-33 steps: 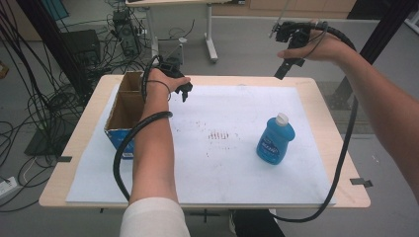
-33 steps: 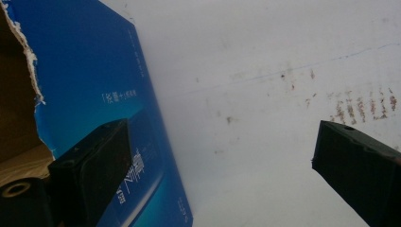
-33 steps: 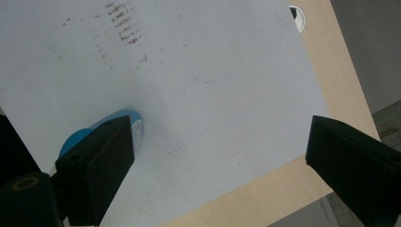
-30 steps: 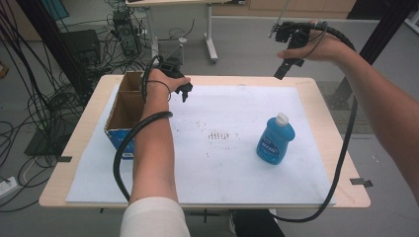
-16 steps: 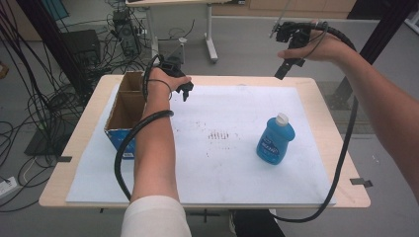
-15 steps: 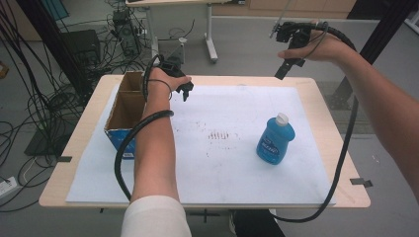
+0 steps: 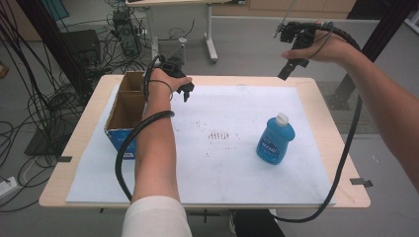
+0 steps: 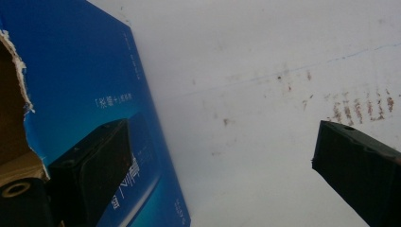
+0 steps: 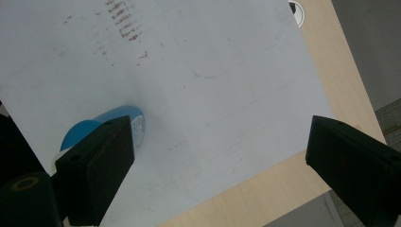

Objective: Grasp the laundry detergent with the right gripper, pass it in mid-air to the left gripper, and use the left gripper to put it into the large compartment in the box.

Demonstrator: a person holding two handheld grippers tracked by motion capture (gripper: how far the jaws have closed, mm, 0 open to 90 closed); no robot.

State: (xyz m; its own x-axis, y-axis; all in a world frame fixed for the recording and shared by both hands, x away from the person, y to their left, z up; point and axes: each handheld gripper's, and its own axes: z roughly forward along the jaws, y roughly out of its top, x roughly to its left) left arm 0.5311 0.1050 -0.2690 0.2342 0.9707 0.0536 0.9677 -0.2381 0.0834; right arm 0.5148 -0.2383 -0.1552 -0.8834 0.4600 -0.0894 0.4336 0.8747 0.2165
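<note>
Nothing has changed since the earlier pictures: both hands stay where they were, and the bottle and the box have not moved.

The cardboard box [image 7: 127, 111] stands at the left edge of the table [image 7: 326, 106], on the white paper sheet [image 7: 222, 163]. It is open at the top, and the part of its inside that shows looks empty. The blue bottle [image 7: 275, 139] with the white cap stands upright on the sheet, well apart from the box.

The left gripper [image 7: 186, 92] hangs just beside the box, its jaws wide apart and holding nothing. The right gripper [image 7: 286, 70] hovers above the far right edge of the table, also wide open and empty.
</note>
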